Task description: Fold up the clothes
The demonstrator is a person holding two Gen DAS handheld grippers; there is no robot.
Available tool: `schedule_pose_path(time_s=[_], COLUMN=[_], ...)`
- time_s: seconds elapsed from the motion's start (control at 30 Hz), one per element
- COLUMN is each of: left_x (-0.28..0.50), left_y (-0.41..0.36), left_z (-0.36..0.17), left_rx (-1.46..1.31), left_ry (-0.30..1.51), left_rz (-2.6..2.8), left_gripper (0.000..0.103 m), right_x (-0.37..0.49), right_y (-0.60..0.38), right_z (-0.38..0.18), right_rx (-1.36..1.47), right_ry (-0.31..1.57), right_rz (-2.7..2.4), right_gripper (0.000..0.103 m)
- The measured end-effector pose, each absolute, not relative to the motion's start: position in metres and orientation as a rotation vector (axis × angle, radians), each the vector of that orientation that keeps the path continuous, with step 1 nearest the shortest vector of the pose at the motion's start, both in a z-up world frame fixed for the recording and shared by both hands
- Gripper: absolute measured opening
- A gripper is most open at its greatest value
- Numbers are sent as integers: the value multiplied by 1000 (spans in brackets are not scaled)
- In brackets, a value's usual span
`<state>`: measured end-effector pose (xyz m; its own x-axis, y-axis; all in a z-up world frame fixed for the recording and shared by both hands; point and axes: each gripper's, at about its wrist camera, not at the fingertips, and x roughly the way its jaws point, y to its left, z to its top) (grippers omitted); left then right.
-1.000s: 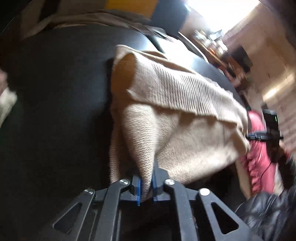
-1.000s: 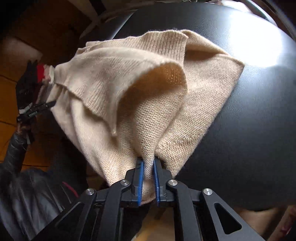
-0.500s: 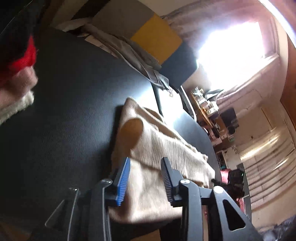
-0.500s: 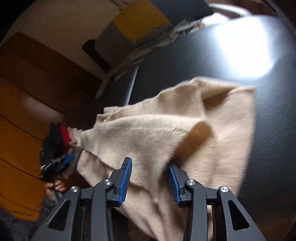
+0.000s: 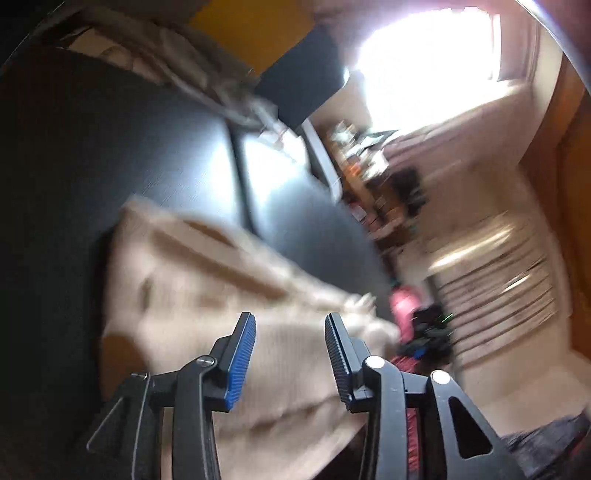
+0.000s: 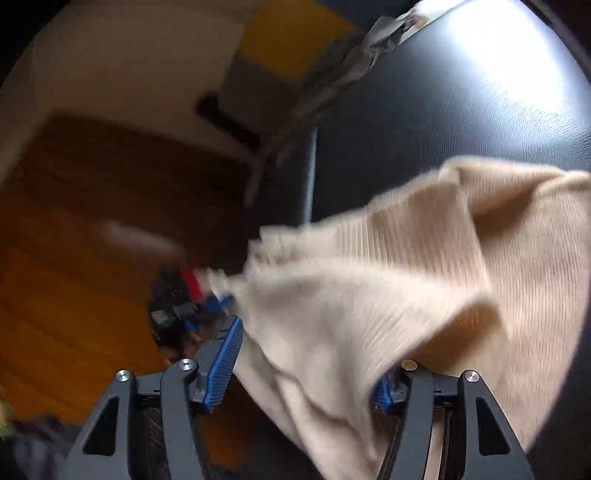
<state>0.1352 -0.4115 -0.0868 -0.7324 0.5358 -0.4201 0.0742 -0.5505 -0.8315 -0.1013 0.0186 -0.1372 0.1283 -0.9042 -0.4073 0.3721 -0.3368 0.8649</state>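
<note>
A beige knit sweater lies folded on the black table, its near edge hanging over the table's side. My left gripper is open just above the near part of the sweater, with nothing pinched between its blue pads. In the right wrist view the same sweater spreads across the right half. My right gripper is open wide, and loose knit drapes between its fingers and covers the right fingertip. The other gripper shows blurred at the sweater's far corner. Both views are motion-blurred.
Grey crumpled cloth lies along the table's far edge, before a yellow and dark panel. A bright window and cluttered shelves stand beyond. Wooden floor lies beside the table.
Both grippers, shut on the sweater's near edge a second ago, have opened and let it go. They have since lifted and tilted up, and the sweater now rests on the table.
</note>
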Motion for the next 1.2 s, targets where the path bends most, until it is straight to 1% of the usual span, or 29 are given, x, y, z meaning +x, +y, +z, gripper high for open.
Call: schedule_pose_path(time_s=[0.1, 0.23, 0.3, 0.37, 0.43, 0.5, 0.57, 0.67, 0.73, 0.8, 0.83, 0.87, 0.93, 1.03, 1.1, 1.2], left_x=[120, 137, 158, 181, 201, 212, 213, 197, 178, 152, 142, 133, 120, 112, 116, 133], left_y=[-434, -443, -445, -443, -439, -434, -428, -422, -417, -413, -414, -419, -437, -461, -467, -469], left_z=[-80, -75, -82, -91, -101, -109, -117, -120, -122, -119, -114, -109, -107, -107, -107, -112], left_rx=[-862, -974, -1038, -1079, -1112, -1139, -1148, -1110, -1098, -1029, -979, -921, -770, -676, -701, -793], left_ry=[-1456, -1413, -1407, -1417, -1423, -1414, -1405, -1387, -1372, -1374, -1392, -1440, -1589, -1731, -1742, -1717], left_rz=[2367, 2440, 2456, 2454, 2451, 2447, 2429, 2385, 2313, 2196, 2176, 2173, 2136, 2160, 2212, 2296], left_gripper=[39, 40, 40, 40, 44, 44, 44, 45, 45, 45, 45, 45, 45, 46, 46, 46], right_x=[-111, -123, -129, -135, -134, -132, -131, -131, -131, -131, -131, -131, -132, -144, -150, -147], right_y=[25, 35, 39, 44, 46, 50, 52, 44, 39, 35, 32, 28, 26, 43, 51, 58], right_z=[-142, -149, -152, -155, -156, -155, -156, -159, -157, -153, -151, -149, -143, -145, -147, -144], right_rx=[1277, 1246, 1229, 1211, 1212, 1216, 1221, 1233, 1235, 1239, 1241, 1241, 1210, 1122, 1112, 1147], right_ry=[-693, -833, -903, -973, -961, -931, -909, -904, -887, -864, -852, -838, -848, -1048, -1102, -1035], right_rz=[-1487, -1508, -1517, -1525, -1518, -1515, -1517, -1525, -1522, -1492, -1459, -1423, -1410, -1394, -1436, -1482], right_gripper=[65, 66, 73, 77, 78, 81, 82, 83, 85, 88, 92, 99, 100, 103, 103, 103])
